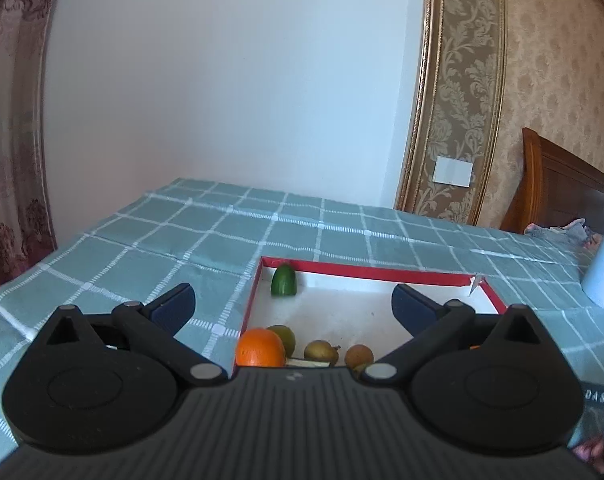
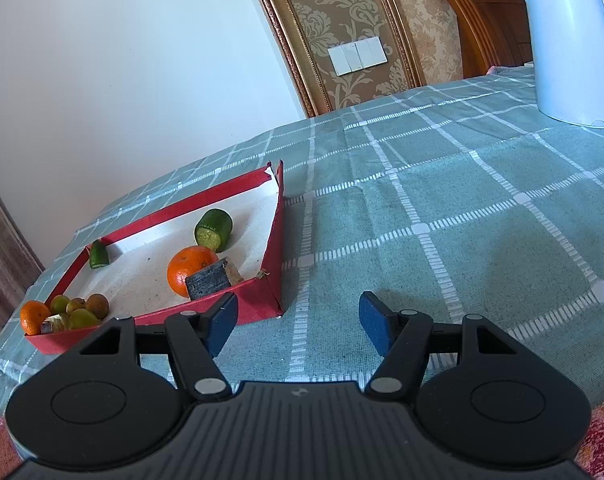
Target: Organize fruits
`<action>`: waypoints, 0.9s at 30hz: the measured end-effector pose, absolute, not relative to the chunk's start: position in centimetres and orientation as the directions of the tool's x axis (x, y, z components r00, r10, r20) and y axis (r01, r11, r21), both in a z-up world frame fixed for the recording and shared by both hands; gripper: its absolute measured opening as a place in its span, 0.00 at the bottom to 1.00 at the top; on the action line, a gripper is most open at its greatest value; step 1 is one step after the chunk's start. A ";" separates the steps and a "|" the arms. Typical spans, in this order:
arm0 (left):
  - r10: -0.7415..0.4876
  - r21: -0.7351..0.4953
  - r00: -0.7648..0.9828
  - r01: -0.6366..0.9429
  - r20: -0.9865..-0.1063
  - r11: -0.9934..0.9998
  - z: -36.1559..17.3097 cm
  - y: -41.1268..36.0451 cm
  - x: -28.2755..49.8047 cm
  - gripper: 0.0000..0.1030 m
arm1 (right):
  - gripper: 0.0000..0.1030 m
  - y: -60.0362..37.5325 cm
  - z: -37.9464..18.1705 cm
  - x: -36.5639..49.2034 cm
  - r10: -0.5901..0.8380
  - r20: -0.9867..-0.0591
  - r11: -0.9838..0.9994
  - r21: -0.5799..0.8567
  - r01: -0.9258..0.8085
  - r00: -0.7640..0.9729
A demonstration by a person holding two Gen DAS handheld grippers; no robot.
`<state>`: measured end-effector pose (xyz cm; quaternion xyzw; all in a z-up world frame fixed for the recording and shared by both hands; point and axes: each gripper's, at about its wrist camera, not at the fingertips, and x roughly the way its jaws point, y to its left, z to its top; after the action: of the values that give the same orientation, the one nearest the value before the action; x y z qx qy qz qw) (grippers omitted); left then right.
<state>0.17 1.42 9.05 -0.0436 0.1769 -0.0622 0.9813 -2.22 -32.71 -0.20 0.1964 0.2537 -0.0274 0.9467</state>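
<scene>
A shallow red tray with a white floor lies on the checked tablecloth; it also shows in the left wrist view. In it are an orange beside a dark sugarcane chunk, a green cucumber piece, a smaller green piece in the far corner, and a heap of an orange and small green and brown fruits in the left corner. My left gripper is open and empty above the tray's near edge. My right gripper is open and empty over the cloth, right of the tray.
A white electric kettle stands at the back right of the table. A white wall, a patterned panel with switches and a wooden headboard lie behind. The cloth stretches right of the tray.
</scene>
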 end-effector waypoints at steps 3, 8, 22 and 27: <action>-0.127 -0.088 0.928 0.103 -0.351 0.991 8.7 0.9 -0.8 1.00 | 0.64 -32.7 -0.2 -2.2 0.041 -0.492 0.922 0.355 0.158 0.869; -0.100 -0.074 0.915 0.077 -0.391 0.994 8.0 0.3 -1.4 1.00 | 0.65 -32.7 -0.2 -2.2 0.036 -0.493 0.922 0.352 0.162 0.869; -0.005 -0.003 0.874 0.004 -0.486 1.000 6.5 0.0 -1.8 1.00 | 0.72 -27.7 2.0 -3.8 0.022 -0.478 0.976 0.200 0.085 0.878; 0.023 0.009 0.861 -0.021 -0.507 1.000 6.0 -0.3 -1.7 1.00 | 0.85 -22.5 3.2 -4.5 0.032 -0.489 0.995 0.102 0.021 0.872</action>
<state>-1.71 -0.28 6.04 0.0018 0.2630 0.0114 0.9647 -4.50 -22.50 3.23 0.0522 0.2532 0.0028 0.9660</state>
